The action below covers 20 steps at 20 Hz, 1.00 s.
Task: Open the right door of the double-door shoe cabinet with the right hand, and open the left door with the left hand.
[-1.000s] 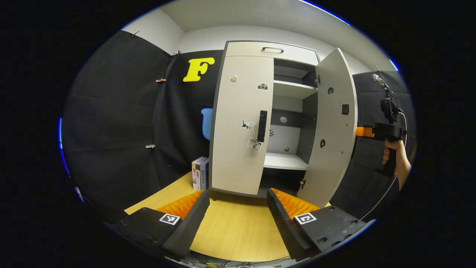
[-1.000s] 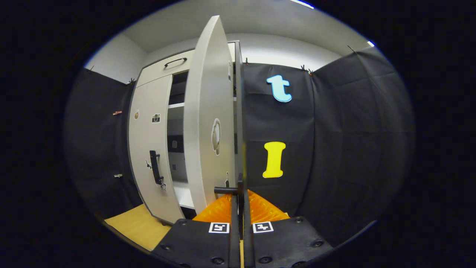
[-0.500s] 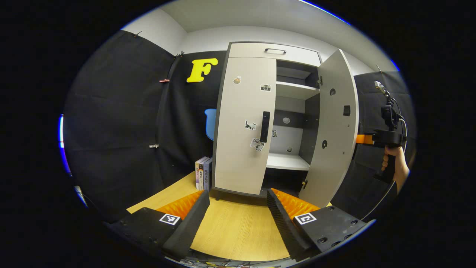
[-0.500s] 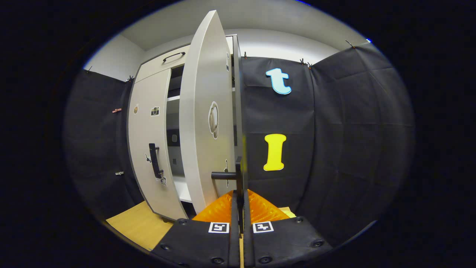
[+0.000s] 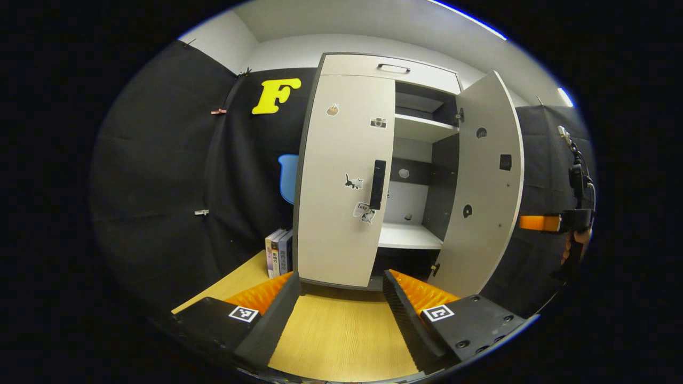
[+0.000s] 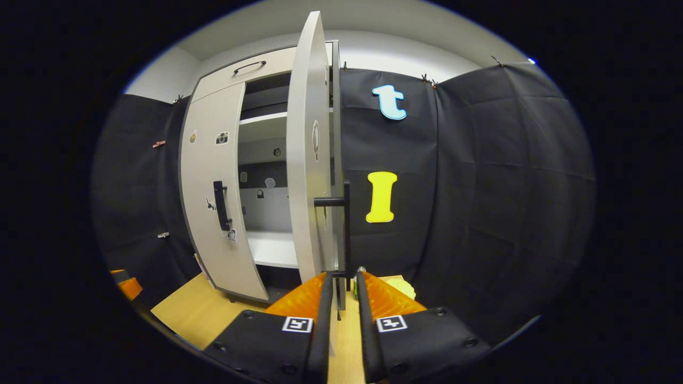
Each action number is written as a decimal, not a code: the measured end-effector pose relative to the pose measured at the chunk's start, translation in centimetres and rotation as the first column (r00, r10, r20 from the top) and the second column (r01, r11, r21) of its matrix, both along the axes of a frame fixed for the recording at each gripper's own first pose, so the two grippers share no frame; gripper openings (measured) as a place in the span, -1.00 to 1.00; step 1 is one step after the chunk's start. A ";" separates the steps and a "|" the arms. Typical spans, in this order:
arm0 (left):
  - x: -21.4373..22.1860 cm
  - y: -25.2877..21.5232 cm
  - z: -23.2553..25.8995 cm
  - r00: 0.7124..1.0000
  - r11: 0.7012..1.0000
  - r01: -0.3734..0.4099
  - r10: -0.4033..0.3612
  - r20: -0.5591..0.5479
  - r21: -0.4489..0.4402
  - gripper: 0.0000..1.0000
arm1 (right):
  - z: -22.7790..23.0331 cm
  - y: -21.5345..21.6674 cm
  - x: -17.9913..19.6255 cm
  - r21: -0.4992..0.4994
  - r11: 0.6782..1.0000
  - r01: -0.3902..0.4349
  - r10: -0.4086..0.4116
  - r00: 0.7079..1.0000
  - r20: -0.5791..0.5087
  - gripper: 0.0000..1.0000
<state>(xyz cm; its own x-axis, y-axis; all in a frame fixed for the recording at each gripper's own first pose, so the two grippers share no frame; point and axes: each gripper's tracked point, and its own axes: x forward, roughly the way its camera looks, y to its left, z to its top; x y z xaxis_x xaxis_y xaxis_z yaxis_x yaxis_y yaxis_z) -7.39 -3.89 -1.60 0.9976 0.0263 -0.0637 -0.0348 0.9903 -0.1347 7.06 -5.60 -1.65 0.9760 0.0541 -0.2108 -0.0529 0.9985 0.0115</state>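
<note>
The grey shoe cabinet (image 5: 389, 69) stands on a wooden table. Its left door (image 5: 341, 176) is closed, and the black handle (image 5: 377, 184) on it is untouched. The right door (image 5: 483, 186) stands wide open, baring the shelves. My left gripper (image 5: 341, 282) is open and low in front of the left door, well short of it. In the right gripper view the right door (image 6: 309, 160) is edge-on. My right gripper (image 6: 344, 277) is slightly open, and the lower end of the door's black handle (image 6: 346, 229) sits loose between its fingers. The right gripper (image 5: 533, 223) also shows beyond the open door.
Several books (image 5: 278, 252) stand upright against the cabinet's left side. A yellow-green object (image 6: 403, 288) lies on the wooden table (image 5: 341, 336) behind the open door. The left gripper (image 6: 125, 285) shows as an orange bit at the lower left of the right gripper view.
The right door swung wider. My right gripper's fingers, clamped on its handle before, have parted and dropped to the handle's lower end. The left gripper shifted only slightly.
</note>
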 end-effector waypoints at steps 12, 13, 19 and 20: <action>7.7 3.4 1.3 0.986 0.985 0.151 -0.156 0.053 0.085 0.92 | -1.2 10.2 -5.9 0.085 0.992 0.089 -0.094 0.994 0.052 0.94; 8.3 3.5 1.6 0.984 0.983 0.166 -0.171 0.058 0.083 0.92 | -1.2 10.6 -5.9 0.077 0.991 0.113 -0.118 0.991 0.067 0.93; 11.9 2.8 3.1 0.963 0.964 0.264 -0.265 0.056 0.024 0.93 | -3.0 14.0 -5.6 0.031 0.991 0.130 -0.133 0.987 0.091 0.92; 12.7 2.7 3.5 0.963 0.965 0.259 -0.261 0.064 0.044 0.92 | -3.6 14.5 -5.3 0.031 0.992 0.123 -0.125 0.989 0.080 0.92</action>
